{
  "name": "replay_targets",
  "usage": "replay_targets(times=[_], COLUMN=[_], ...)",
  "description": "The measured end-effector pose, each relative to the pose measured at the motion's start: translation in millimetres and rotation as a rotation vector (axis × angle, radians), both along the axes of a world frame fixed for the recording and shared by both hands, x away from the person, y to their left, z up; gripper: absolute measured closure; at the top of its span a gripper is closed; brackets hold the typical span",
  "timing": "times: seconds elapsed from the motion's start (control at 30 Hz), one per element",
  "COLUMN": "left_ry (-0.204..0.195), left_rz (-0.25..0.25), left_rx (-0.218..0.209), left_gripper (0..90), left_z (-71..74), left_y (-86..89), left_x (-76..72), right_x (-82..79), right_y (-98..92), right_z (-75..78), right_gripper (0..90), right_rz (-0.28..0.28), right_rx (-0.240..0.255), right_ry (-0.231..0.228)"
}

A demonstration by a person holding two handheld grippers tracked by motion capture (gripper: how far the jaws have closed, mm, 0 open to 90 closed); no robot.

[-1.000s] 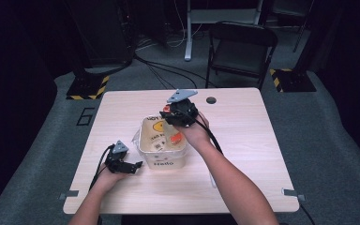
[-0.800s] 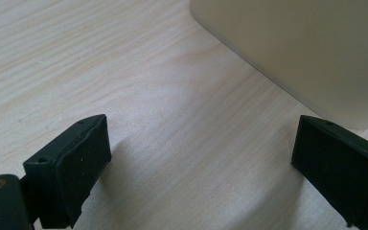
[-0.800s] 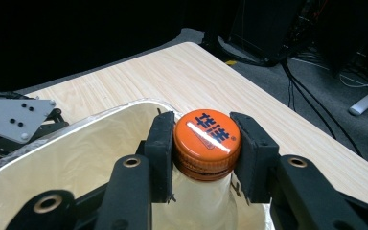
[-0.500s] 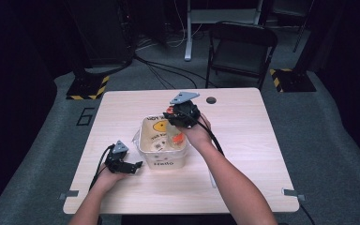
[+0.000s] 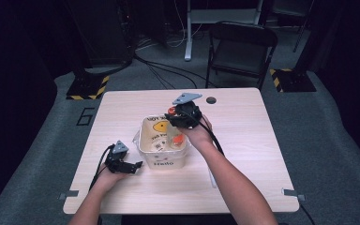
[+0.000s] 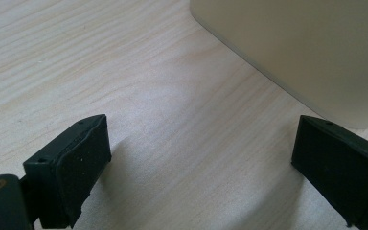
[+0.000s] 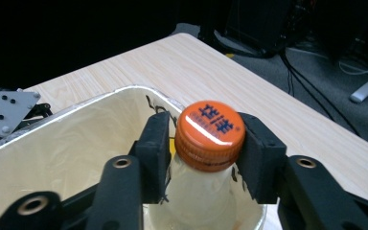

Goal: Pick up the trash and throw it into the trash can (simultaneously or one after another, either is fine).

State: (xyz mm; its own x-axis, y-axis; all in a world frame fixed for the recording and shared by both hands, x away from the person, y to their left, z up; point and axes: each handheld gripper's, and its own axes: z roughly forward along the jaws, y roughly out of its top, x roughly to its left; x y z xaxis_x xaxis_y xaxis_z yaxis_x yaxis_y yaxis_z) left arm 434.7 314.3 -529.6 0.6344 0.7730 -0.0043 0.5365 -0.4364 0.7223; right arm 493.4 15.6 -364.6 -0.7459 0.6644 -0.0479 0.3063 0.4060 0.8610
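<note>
Count: one cream tub [image 5: 163, 139], one bottle [image 7: 202, 191] with one orange cap [image 7: 210, 135], two grippers, one table [image 5: 243, 154].

Right gripper [image 7: 205, 143]: jaws clenched on the bottle's neck just under the cap, one pad on each side, both touching. The bottle stands upright inside the tub, against the wall on the table's far-right side; in the high view the cap [image 5: 171, 111] sits at the tub's far rim, under the right gripper [image 5: 183, 115]. The tub stands near the middle of the table, slightly toward the left edge.

Left gripper [image 6: 206, 158]: jaws spread wide, nothing between them, resting low over bare wood. The tub's wall [image 6: 306, 52] is just beside its right-hand jaw; cannot tell if they touch. In the high view the left gripper [image 5: 122, 161] lies at the tub's near-left corner, toward the table's near edge.

Change against the earlier high views: bottle and right gripper sit slightly higher and farther toward the far rim. Left gripper and tub unchanged.

Bottle: pale, cloudy body, narrow neck; ribbed orange cap with dark blue printed characters. Tub: cream walls, yellow and dark print, shiny rim.
</note>
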Motion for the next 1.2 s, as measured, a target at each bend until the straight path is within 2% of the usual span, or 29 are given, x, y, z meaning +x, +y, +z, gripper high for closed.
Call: replay_targets(times=[0.17, 0.23, 0.33, 0.43, 0.47, 0.73, 0.93, 1.2], left_ry=[-0.002, -0.003, -0.003, -0.003, 0.001, -0.005, 0.001, -0.004], left_rz=[0.000, 0.001, 0.002, 0.001, -0.001, -0.006, -0.003, -0.003], left_rx=[-0.003, -0.002, -0.003, -0.003, -0.001, 0.009, 0.000, -0.002], left_gripper=[5.8, 5.9, 5.9, 5.9, 5.9, 5.9, 5.9, 5.9], left_z=[-0.2, -0.3, -0.3, -0.3, 0.0, 0.2, 0.1, -0.3], left_y=[0.0, 0.1, 0.1, 0.0, 0.2, 0.6, 0.2, 0.6], left_x=[-0.5, -0.6, -0.5, 0.0, 0.2, 1.3, 0.2, -1.2], right_x=[-3.3, -8.6, -15.1, -23.0, -26.2, -44.7, -59.0, -70.3], right_y=[-1.0, -5.1, -12.7, -21.5, -25.8, -44.1, -55.7, -72.8], right_z=[-0.3, 1.8, 3.5, 4.6, 4.4, 0.5, -7.4, -23.9], right_gripper=[46.5, 43.9, 41.9, 41.9, 41.9, 42.0, 42.1, 42.9], right_rz=[-0.019, -0.017, -0.013, -0.018, -0.017, -0.040, -0.070, -0.103], right_rx=[-0.005, -0.007, 0.010, 0.026, 0.022, 0.004, -0.008, 0.004], right_ry=[0.014, -0.012, -0.017, -0.013, -0.039, -0.070, -0.097, -0.081])
